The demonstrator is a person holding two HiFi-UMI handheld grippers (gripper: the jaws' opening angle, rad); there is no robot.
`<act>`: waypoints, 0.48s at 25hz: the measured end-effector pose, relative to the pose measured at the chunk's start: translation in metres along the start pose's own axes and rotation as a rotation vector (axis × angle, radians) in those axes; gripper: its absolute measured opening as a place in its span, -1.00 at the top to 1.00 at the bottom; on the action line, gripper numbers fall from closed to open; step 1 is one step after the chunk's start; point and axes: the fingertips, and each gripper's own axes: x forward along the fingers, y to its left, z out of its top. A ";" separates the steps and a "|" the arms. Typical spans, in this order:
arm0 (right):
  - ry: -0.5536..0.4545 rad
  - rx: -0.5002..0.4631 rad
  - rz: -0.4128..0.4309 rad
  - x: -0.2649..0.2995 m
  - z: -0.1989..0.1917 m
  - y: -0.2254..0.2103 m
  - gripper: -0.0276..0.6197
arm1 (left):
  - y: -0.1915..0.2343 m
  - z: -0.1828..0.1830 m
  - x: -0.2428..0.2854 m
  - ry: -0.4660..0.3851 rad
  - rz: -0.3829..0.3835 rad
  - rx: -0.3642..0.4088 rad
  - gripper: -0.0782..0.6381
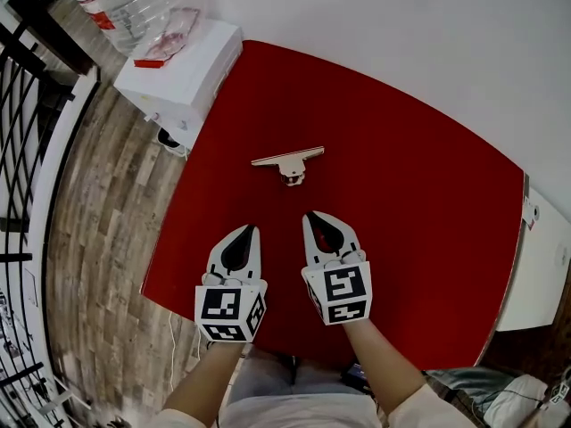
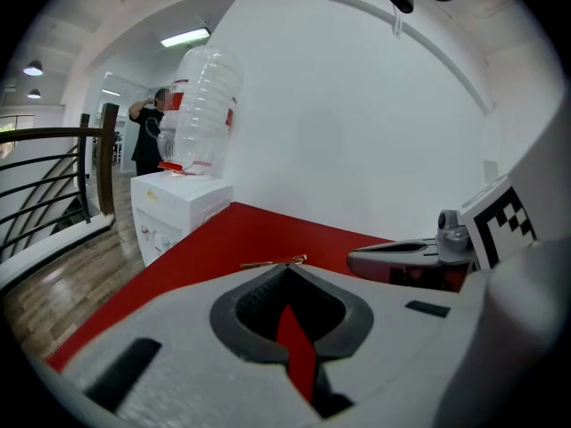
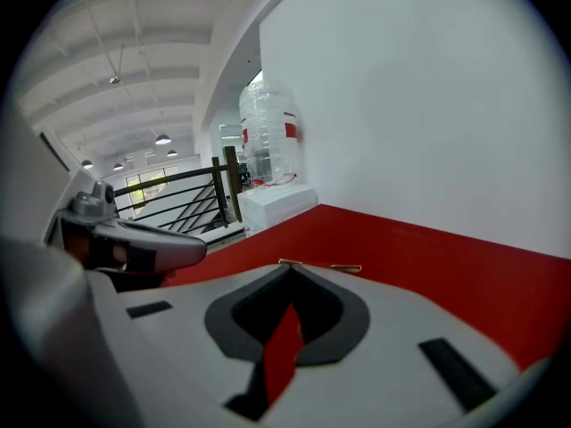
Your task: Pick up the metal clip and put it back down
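On the red table (image 1: 410, 203), we note the metal clip (image 1: 288, 161) lying just beyond left gripper (image 1: 252, 230) and right gripper (image 1: 310, 215); both pairs of jaws are together, empty.

Head cam looks steeply down from above on red table (image 1: 419, 239), w/ left gripper (image 1: 252, 230) & right gripper (image 1: 310, 215) low in frame. Each gripper cam sits close behind own jaws, facing low across table. All 3 share table, metal clip (image 1: 287, 160) & water dispenser (image 1: 183, 74).

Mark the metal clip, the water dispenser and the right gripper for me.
metal clip (image 1: 287, 157): head view, flat top bar.
water dispenser (image 1: 196, 71): head view, white cabinet top.
right gripper (image 1: 310, 215): head view, shut fingertips.
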 end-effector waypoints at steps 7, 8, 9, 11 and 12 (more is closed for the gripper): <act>0.042 -0.137 -0.089 0.046 -0.017 -0.017 0.89 | 0.012 -0.016 0.019 0.029 -0.002 -0.011 0.76; 0.047 -0.140 -0.094 0.051 -0.020 -0.019 0.89 | 0.012 -0.019 0.020 0.035 -0.008 -0.005 0.76; 0.050 -0.126 -0.096 0.056 -0.023 -0.022 0.89 | 0.011 -0.022 0.021 0.041 -0.012 -0.001 0.76; 0.052 -0.039 -0.082 0.065 -0.029 -0.026 0.89 | 0.012 -0.029 0.022 0.053 -0.016 -0.002 0.76; 0.053 0.020 -0.070 0.069 -0.032 -0.027 0.89 | 0.014 -0.032 0.022 0.058 -0.015 -0.006 0.76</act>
